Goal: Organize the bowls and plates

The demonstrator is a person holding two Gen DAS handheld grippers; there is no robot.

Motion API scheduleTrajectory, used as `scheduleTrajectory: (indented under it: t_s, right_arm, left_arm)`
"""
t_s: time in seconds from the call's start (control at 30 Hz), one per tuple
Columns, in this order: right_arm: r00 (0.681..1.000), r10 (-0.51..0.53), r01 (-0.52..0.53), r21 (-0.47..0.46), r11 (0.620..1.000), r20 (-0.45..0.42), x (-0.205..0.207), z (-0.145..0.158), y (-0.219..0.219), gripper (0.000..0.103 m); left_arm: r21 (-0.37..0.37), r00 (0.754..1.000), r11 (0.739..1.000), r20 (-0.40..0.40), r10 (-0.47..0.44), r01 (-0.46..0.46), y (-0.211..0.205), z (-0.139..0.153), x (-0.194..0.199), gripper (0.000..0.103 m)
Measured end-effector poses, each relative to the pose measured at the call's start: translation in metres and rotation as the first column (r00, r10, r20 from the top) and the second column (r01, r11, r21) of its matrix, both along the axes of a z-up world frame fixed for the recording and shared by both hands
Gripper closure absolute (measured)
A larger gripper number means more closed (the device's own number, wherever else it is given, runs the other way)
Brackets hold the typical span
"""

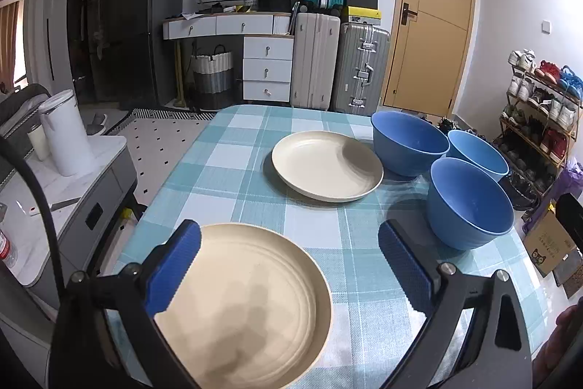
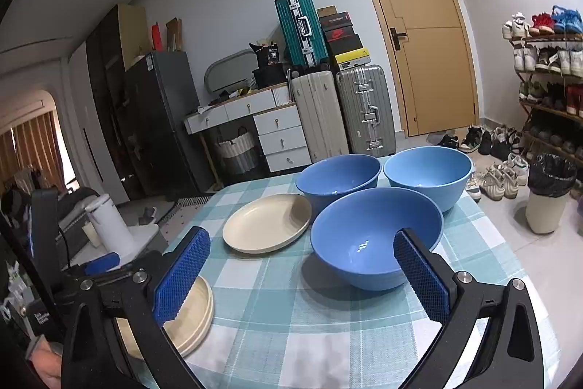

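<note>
A cream plate (image 1: 247, 308) lies on the checked table right below my left gripper (image 1: 289, 237), which is open; the left pad overlaps the plate's rim and the right pad stands well clear of it. A second cream plate (image 1: 326, 164) rests further back. Three blue bowls (image 1: 408, 141) (image 1: 477, 155) (image 1: 470, 203) are grouped at the right. My right gripper (image 2: 301, 239) is open and empty, its right finger in front of the nearest blue bowl (image 2: 364, 243). The near plate (image 2: 193, 316) shows behind its left finger, the far plate (image 2: 267, 223) beyond.
The table's teal checked cloth (image 1: 255, 133) ends close behind the bowls and at the left. A side cabinet with a white kettle (image 1: 65, 133) stands to the left. Suitcases (image 2: 342, 112), a shoe rack (image 2: 550, 79) and a bin (image 2: 550, 192) are on the floor beyond.
</note>
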State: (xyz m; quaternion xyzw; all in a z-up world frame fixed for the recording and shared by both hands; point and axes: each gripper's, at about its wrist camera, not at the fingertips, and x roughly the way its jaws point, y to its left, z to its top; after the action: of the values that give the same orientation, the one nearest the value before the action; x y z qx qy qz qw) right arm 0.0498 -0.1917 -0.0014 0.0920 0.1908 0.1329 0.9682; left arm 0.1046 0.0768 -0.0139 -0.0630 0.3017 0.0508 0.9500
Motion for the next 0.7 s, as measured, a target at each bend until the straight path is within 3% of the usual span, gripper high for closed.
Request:
scheduleTrajectory:
  t_s: [0.2,0.5,0.7]
  right_arm:
    - [1.0,0.02,-0.02,-0.038,0.999,-0.001,-0.001,-0.002,0.011,0.001]
    - [0.999,0.013,-0.003,-0.191,0.982,0.048,-0.006,-0.008,0.036,0.001]
    - [0.999,0.014,-0.004,-0.212,0.977,0.046,-0.005,-0.01,0.04,0.001]
  left_arm:
    - [0.028,1.0,1.0,-0.002,-0.006,0.006,-0.003,-0.001,-0.001,0.004]
    - [0.041,1.0,0.999,0.001,0.004,-0.004,-0.003,0.002,-0.003,0.004]
    - [0.048,1.0,0.999,0.019,0.001,-0.002,-0.005,0.005,-0.008,0.004]
